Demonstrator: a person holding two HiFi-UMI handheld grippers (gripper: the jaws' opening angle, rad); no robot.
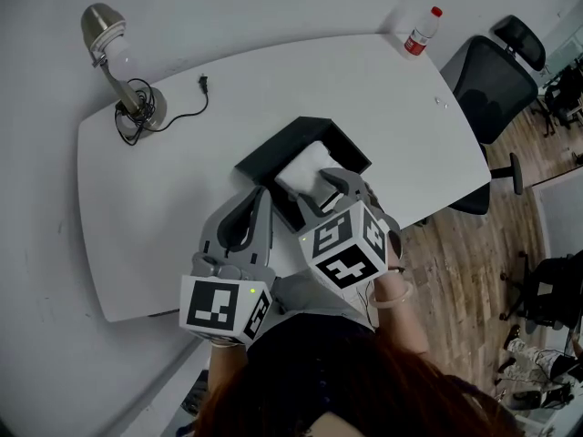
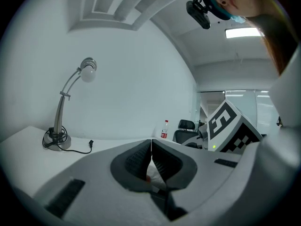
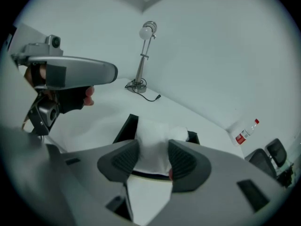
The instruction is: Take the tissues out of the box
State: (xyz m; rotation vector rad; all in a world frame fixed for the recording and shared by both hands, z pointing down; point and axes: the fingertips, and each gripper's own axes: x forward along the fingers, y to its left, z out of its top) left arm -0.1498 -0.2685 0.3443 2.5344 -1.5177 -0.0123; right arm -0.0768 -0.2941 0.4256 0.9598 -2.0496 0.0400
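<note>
A black box [image 1: 314, 126] lies open near the middle of the white table, with a stack of white tissues [image 1: 305, 167] in it. My right gripper [image 1: 330, 188] reaches into the box from the near side. In the right gripper view, the tissues [image 3: 153, 135] fill the gap between its jaws [image 3: 153, 152], both pads rest against them, and the box wall [image 3: 126, 128] shows behind. My left gripper [image 1: 258, 194] sits just left of the box, its tips close to the box's near-left corner. Its jaws [image 2: 151, 147] are shut with nothing between them.
A desk lamp [image 1: 114, 53] with a trailing cable and plug [image 1: 202, 83] stands at the table's far left. A plastic bottle [image 1: 421, 31] is at the far right corner, and a black office chair [image 1: 492, 80] is beyond the right edge. The table's near edge [image 1: 137, 312] runs below my grippers.
</note>
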